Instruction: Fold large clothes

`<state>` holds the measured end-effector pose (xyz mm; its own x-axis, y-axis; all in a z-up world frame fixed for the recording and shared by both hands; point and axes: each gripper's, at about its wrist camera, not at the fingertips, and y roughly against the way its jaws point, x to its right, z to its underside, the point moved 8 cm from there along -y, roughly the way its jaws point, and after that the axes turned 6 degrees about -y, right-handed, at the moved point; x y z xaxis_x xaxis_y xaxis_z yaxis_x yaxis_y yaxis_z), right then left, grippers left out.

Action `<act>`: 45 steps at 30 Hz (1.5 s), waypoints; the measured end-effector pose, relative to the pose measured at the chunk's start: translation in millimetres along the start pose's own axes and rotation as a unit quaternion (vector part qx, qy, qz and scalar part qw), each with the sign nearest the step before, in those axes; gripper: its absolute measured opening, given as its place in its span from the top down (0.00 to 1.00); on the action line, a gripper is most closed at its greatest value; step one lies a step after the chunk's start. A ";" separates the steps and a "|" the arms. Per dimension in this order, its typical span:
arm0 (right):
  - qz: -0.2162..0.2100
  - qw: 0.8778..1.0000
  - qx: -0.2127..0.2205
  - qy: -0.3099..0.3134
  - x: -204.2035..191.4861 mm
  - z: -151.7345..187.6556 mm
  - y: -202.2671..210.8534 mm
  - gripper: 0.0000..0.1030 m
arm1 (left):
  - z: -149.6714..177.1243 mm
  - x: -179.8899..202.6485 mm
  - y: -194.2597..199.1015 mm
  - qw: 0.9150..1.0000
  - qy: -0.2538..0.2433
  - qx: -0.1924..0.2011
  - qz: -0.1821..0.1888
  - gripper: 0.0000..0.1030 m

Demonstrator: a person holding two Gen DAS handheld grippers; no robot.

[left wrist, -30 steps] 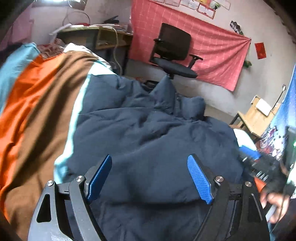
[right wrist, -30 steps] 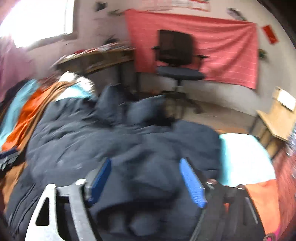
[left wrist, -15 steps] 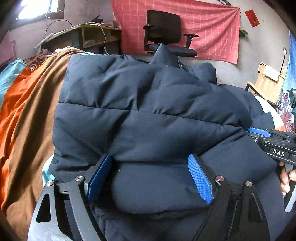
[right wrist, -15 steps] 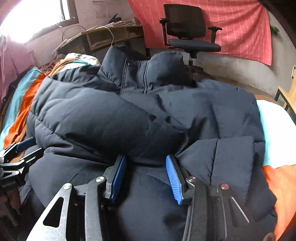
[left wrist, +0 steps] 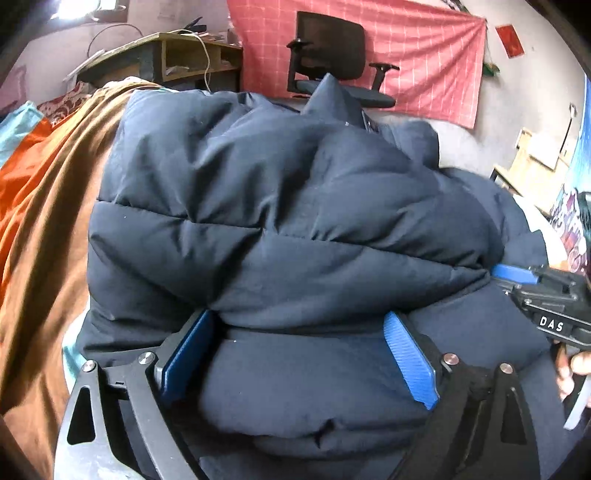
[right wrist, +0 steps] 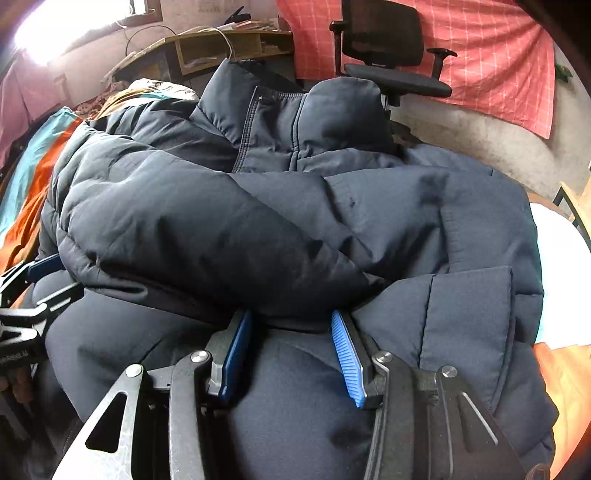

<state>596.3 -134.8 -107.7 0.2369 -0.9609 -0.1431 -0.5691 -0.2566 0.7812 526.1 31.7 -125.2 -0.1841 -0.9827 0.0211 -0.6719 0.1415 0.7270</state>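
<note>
Since a second ago the jacket (left wrist: pixel 280 206) has doubled over both grippers, its fold between their spread jaws.

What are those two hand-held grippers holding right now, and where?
Neither clearly clamps anything. The left hand-held gripper and right hand-held gripper straddle the folded edge of the navy puffer jacket, jaws apart.

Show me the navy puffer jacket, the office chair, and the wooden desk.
navy puffer jacket (left wrist: pixel 280 206), left wrist view, folded-over quilted top layer.
office chair (right wrist: pixel 384 33), right wrist view, black backrest.
wooden desk (left wrist: pixel 184 55), left wrist view, shelf front.
</note>
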 end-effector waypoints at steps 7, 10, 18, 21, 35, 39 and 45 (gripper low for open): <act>-0.016 0.996 -0.006 -0.084 13.9 -5.5 32.2 0.52 | -9.4 -9.8 41.6 0.995 0.082 -0.019 0.049 0.12; -0.003 0.991 0.006 -0.137 22.3 -8.8 63.1 0.40 | -16.4 -16.1 62.3 0.989 0.119 -0.035 0.084 0.12; 0.025 0.985 0.014 -0.172 19.9 -8.6 141.4 0.01 | -34.9 -14.4 111.1 0.973 0.131 -0.039 0.188 0.02; 0.031 0.985 0.002 -0.172 15.4 -11.2 152.5 0.00 | -46.7 -19.4 122.0 0.967 0.157 -0.001 0.199 0.02; 0.020 0.989 0.031 -0.146 42.6 -108.0 88.9 0.00 | -159.0 -23.6 39.3 0.998 0.019 0.052 0.038 0.02; -0.008 0.983 0.057 -0.174 63.9 -162.9 37.1 0.00 | -195.3 -15.8 -9.0 0.998 0.029 0.049 0.024 0.02; -0.044 0.968 0.042 -0.243 92.0 -213.0 -32.4 0.00 | -241.0 -14.3 -68.0 0.997 0.060 0.049 -0.021 0.02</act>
<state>804.3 -192.8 -16.7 -0.0994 -0.8647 -0.4924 -0.6311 -0.3278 0.7030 747.3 7.3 -9.5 -0.0721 -0.9943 0.0787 -0.7456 0.1062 0.6579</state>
